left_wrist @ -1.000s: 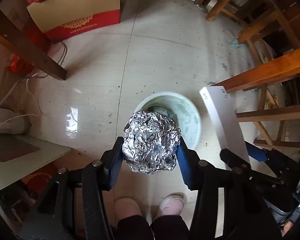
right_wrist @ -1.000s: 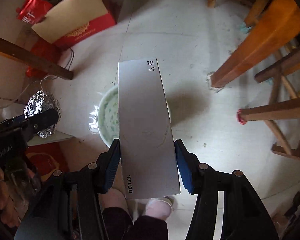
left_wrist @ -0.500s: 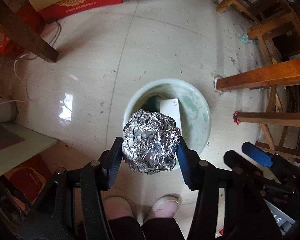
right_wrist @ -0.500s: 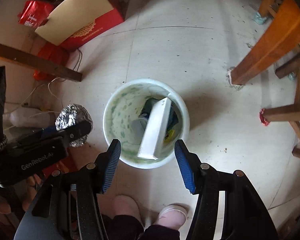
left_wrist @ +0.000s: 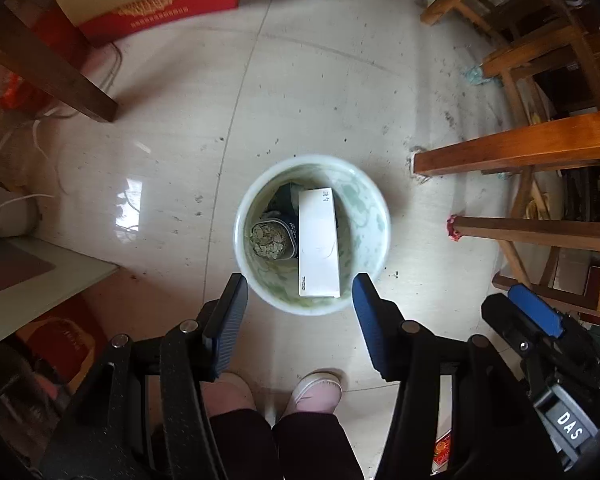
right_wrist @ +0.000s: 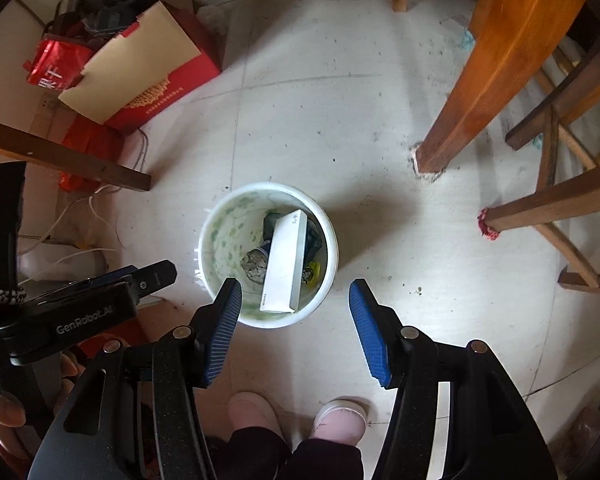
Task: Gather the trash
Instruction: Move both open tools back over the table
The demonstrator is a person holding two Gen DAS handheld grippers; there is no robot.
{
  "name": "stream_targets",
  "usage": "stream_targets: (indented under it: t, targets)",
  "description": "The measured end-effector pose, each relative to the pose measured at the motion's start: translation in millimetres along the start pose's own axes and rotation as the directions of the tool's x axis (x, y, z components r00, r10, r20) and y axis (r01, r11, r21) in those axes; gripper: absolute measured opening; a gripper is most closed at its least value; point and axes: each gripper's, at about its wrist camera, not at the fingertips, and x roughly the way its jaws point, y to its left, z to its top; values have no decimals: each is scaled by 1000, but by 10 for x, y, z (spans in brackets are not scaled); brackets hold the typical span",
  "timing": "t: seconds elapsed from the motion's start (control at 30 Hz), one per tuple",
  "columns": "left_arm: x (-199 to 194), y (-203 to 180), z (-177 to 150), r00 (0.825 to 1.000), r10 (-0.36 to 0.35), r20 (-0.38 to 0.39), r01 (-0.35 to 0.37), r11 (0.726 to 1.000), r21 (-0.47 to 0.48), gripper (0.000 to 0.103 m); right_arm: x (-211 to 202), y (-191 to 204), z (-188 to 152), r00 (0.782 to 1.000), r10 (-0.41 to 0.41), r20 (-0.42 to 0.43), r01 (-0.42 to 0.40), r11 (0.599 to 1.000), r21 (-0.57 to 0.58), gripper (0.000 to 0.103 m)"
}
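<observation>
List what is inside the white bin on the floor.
In the bin: a long white box leaning on end, a foil ball beside it, dark trash beneath. The box hides whatever else lies underneath.

Home rm: tile floor point(left_wrist: 320, 92), wooden chairs point(left_wrist: 540, 152).

Daylight is even and fairly bright on my floor point(left_wrist: 320, 92), with a window glare patch point(left_wrist: 129, 210) at left. The bucket point(right_wrist: 328, 240) casts a soft shadow rightward. Fisheye bending and dark vignetting spoil the edges; corners seem slightly soft.
</observation>
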Motion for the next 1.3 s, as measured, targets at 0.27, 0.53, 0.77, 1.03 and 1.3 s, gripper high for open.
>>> stream_targets:
  t: [0.27,0.53,0.77,1.03,1.3]
  targets:
    - [-1146,-169,-157,997,19,80,-23,999,47,54,-881,292,136,998,13,67,-10,999,-36,52]
    - [-2637,-398,-340,975,8,221,-27,996,81,54,-2120,676,133,983,9,182,5,997,-78,52]
    - [-3844,-509,-632,937,12,348,-59,991,123,54,-3135,990,4,965,39,260,-14,995,-96,52]
    - [-5026,-510,-950,880,-61,471,-16,987,157,54,-4103,1435,-235,928,45,369,8,990,-143,52]
    - [-6026,-458,-1118,800,-121,588,-22,973,230,54,-4926,1708,-422,867,10,497,72,987,-146,52]
